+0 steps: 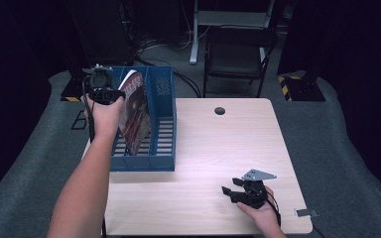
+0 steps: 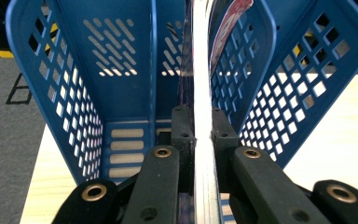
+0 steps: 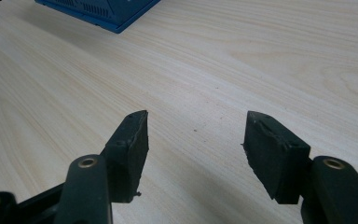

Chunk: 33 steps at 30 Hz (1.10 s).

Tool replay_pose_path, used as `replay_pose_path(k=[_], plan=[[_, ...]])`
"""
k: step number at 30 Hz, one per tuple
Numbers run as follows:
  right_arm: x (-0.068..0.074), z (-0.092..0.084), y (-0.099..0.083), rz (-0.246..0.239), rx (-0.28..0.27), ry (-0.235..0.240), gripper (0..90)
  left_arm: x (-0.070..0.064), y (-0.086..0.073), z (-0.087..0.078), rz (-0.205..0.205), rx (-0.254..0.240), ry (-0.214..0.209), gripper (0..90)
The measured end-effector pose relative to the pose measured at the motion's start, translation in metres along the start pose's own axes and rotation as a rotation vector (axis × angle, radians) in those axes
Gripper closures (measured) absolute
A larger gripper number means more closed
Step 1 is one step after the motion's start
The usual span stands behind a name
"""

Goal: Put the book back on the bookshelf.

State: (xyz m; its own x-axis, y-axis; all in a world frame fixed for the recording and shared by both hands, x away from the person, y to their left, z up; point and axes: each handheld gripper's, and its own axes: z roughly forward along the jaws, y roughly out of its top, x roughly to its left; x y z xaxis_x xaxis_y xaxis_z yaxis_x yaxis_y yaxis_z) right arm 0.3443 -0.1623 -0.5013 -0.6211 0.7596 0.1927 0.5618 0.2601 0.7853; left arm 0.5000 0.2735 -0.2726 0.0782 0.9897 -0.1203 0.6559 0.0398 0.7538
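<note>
I'm seeing the table point(image 1: 203, 148) spreading across the high view, with the blue file rack point(image 1: 156, 119) sitting at its left edge and a chair point(image 1: 235, 54) standing beyond. My left gripper point(image 2: 204, 135) is clamping a magazine point(image 2: 204, 70) edge-on inside the rack's middle slot; its red cover is showing from above. My right gripper point(image 3: 193, 137) is resting lower right, jaws gaping over bare wood.

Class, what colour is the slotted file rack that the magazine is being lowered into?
Blue. The file rack shows best in the left gripper view, its perforated walls around the magazine.
</note>
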Motion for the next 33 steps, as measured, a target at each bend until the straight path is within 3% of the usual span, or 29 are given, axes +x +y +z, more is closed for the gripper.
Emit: replay_pose_path(k=[15,28,33], plan=[[0.001,0.0,0.0,0.007,0.005,-0.001,39.9,0.0,-0.012,0.012,0.006,0.012,0.003,83.8],[0.002,0.003,0.0,-0.008,0.012,0.001,39.9,0.005,-0.014,0.009,0.016,0.088,-0.03,82.3],[0.002,0.004,-0.001,-0.008,0.014,0.004,39.9,0.009,-0.013,0.004,0.017,0.101,-0.062,80.4]])
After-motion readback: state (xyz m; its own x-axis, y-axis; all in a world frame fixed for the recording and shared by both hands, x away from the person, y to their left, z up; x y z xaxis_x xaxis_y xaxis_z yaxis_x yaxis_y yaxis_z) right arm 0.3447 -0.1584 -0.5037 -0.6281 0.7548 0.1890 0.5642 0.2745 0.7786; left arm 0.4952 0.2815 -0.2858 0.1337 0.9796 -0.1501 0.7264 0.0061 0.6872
